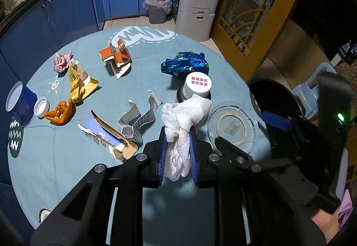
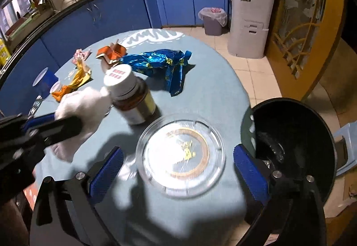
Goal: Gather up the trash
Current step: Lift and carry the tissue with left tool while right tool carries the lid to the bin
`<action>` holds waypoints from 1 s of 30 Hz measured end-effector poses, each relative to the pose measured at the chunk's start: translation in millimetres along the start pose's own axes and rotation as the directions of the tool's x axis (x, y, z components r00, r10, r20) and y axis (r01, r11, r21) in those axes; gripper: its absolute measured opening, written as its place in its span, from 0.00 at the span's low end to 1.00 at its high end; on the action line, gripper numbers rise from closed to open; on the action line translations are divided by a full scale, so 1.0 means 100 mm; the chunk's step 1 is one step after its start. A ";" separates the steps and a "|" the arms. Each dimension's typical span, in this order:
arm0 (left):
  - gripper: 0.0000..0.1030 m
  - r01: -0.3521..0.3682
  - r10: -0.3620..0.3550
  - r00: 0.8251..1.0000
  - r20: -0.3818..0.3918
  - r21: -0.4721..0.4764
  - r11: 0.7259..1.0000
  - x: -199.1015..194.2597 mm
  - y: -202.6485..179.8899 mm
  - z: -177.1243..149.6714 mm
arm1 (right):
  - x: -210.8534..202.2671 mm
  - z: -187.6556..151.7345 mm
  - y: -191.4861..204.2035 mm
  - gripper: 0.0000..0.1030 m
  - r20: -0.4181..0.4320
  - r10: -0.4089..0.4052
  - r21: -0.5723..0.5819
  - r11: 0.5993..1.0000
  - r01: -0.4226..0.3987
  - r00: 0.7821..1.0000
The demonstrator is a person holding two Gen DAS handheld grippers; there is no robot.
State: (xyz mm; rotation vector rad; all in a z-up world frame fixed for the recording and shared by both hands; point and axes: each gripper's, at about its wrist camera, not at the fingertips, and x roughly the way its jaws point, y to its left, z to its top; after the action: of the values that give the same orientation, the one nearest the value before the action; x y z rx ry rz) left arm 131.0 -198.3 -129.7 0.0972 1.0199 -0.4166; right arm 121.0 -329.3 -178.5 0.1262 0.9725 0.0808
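Note:
My left gripper (image 1: 178, 134) is shut on a crumpled white tissue (image 1: 185, 118) and holds it above the round table (image 1: 67, 167); the tissue also shows in the right wrist view (image 2: 84, 103). My right gripper (image 2: 178, 156) is open and empty, its jaws wide on either side of a clear glass ashtray (image 2: 180, 156). A black bin (image 2: 294, 141) stands at the table's right edge. Loose trash lies on the table: a blue foil bag (image 1: 185, 64), orange carton pieces (image 1: 116, 57), a yellow wrapper (image 1: 80, 85), a paper receipt (image 1: 138, 118) and a torn box (image 1: 107, 136).
A jar with a white lid (image 2: 131, 96) stands behind the ashtray. A blue cup (image 1: 19, 103), a white cap (image 1: 41, 106), orange peel (image 1: 61, 112) and pink paper (image 1: 62, 62) lie at the left. A lined grey bin (image 1: 157, 9) stands on the floor beyond.

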 end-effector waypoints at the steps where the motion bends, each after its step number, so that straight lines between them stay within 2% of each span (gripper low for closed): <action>1: 0.19 -0.001 0.001 1.000 -0.002 -0.003 1.000 0.01 0.01 0.01 | 0.03 0.01 -0.01 0.93 -0.007 0.004 0.005 1.000 -0.004 1.000; 7: 0.19 -0.011 0.011 1.000 -0.006 -0.016 1.000 0.09 0.07 0.05 | 0.15 -0.02 0.01 0.92 -0.044 -0.003 0.011 1.000 0.004 0.999; 9: 0.19 -0.014 0.013 1.000 -0.008 -0.018 1.000 0.11 0.08 0.05 | 0.13 -0.05 0.02 0.83 -0.037 -0.026 0.003 1.000 0.027 0.999; 21: 0.19 -0.020 0.021 1.000 0.017 -0.004 1.000 0.01 0.00 0.05 | -0.20 -0.07 -0.01 0.82 0.023 -0.034 0.010 0.999 0.034 0.999; 30: 0.19 -0.001 -0.002 0.999 0.048 0.056 0.998 -0.08 -0.33 0.10 | -0.45 -0.12 -0.20 0.82 0.064 -0.056 0.054 0.997 0.053 0.996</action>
State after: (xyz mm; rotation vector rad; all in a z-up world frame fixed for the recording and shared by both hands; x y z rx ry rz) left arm 123.3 -228.8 -113.8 0.1360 0.9609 -0.4461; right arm 85.4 -354.3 -151.2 0.1489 0.9125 0.0010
